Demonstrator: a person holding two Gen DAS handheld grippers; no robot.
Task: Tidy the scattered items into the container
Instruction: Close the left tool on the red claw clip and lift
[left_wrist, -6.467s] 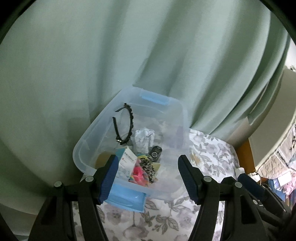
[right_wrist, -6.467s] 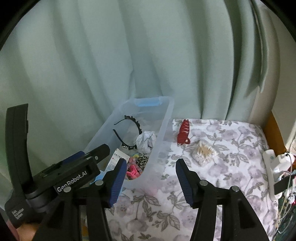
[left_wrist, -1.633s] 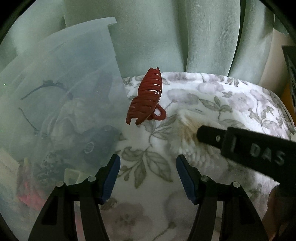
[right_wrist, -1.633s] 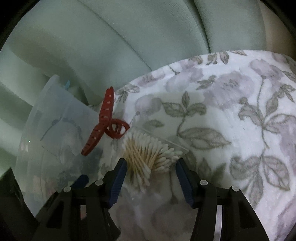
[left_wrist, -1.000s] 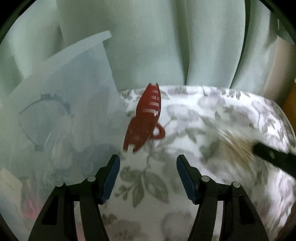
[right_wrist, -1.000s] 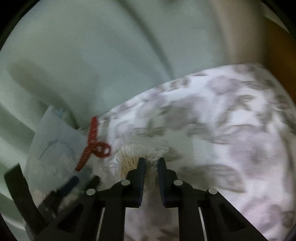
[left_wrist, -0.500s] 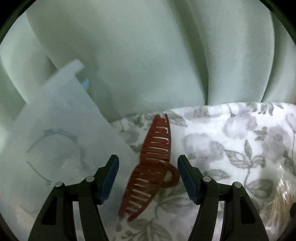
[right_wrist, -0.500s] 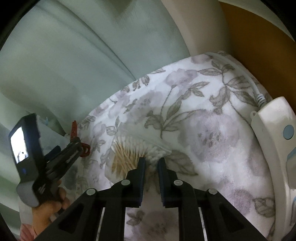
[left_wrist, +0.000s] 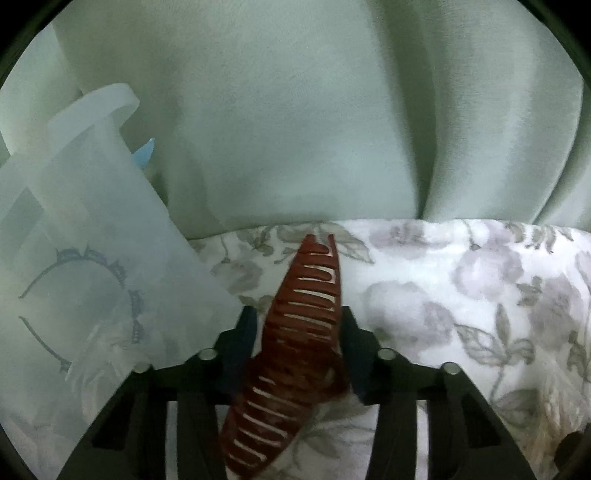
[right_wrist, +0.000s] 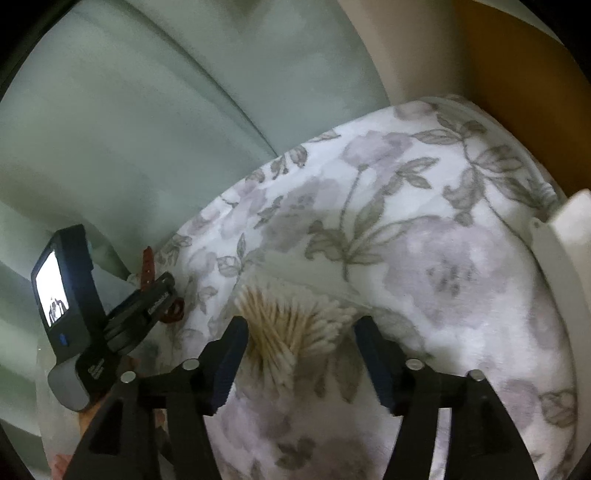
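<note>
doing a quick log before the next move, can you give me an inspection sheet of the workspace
surface: floral cloth, soft, wrinkled near its edge
job's things: red hair claw between the left tongs, lying beside the clear bin; a headband shows through the bin wall; bag of cotton swabs on the cloth
clutter: white object at the right edge of the right view, kind unclear
grippers: left tongs closed on the claw's sides; right tongs open, straddling the swabs
cables: nothing seen
surroundings: green curtain behind; brown panel at the right
</note>
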